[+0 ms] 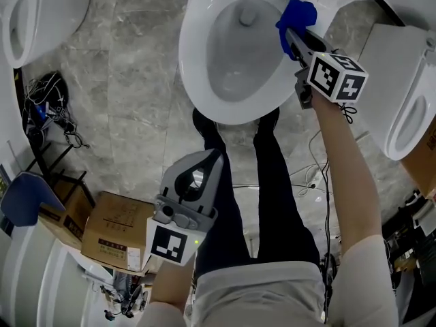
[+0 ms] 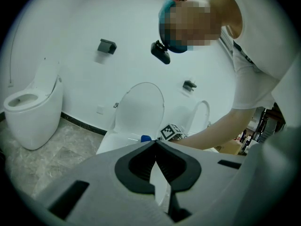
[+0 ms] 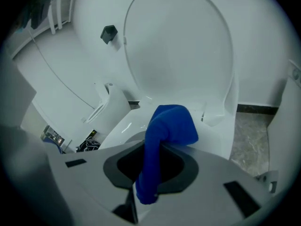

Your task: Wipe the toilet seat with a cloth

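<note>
Blue cloth [image 1: 298,16] is pinched in the R gripper [image 1: 293,34] and held at the back right of the white toilet's rim [image 1: 194,67], just beside the base of the raised lid [image 3: 178,55]. In the right gripper view the cloth [image 3: 167,135] is bunched over the jaw tips w/ one end hanging down between the jaws. It looks pressed on the rim, though actual contact isn't clearly shown. The L gripper [image 1: 216,154] is held low, well apart from the bowl and over the person's dark-trousered legs [image 1: 272,196]. Its jaws are pressed together at the tips w/ nothing between them. Grey marbled floor [image 1: 129,80] is seen round the toilet. A 2nd toilet [image 1: 30,12] stands top left, a 3rd toilet [image 1: 409,114] at right, and a cardboard box [image 1: 119,230] lies lower left.
</note>
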